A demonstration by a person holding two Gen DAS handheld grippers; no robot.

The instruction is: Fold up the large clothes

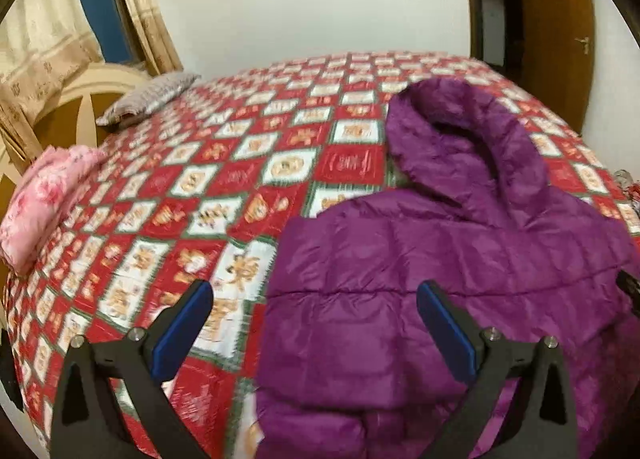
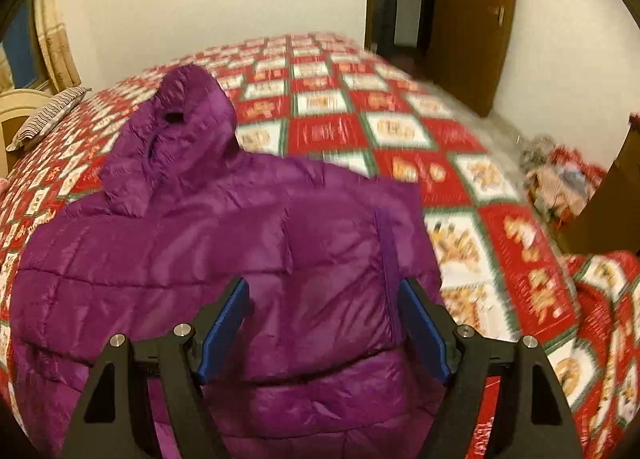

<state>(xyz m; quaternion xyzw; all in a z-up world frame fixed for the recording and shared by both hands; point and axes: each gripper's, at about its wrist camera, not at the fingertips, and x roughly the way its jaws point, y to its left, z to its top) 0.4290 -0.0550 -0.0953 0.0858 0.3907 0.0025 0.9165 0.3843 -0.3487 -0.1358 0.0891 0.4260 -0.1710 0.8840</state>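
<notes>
Left claw (image 1: 314, 301), nearest the lens: blue pads spread wide apart, nothing between them, above the left edge of the jacket (image 1: 460, 259). Right claw (image 2: 324, 297): pads likewise apart and empty, over the jacket's right half beside a vertical seam or zip line. Whether either claw touches the fabric cannot be told. The jacket's lower hem is cut off by the frame bottom and hidden behind the claw arms in both views; no sleeve can be made out. The jacket is purple, quilted and glossy, lying flat on the bed (image 1: 224, 163) with its hood (image 2: 180, 127) pointing away. The bedspread's red-and-white squares are blurred. Farther off: a pink bundle (image 1: 44, 203), a striped pillow (image 1: 148, 99), curtains (image 1: 136, 7), and a brown door (image 2: 468, 19).
</notes>
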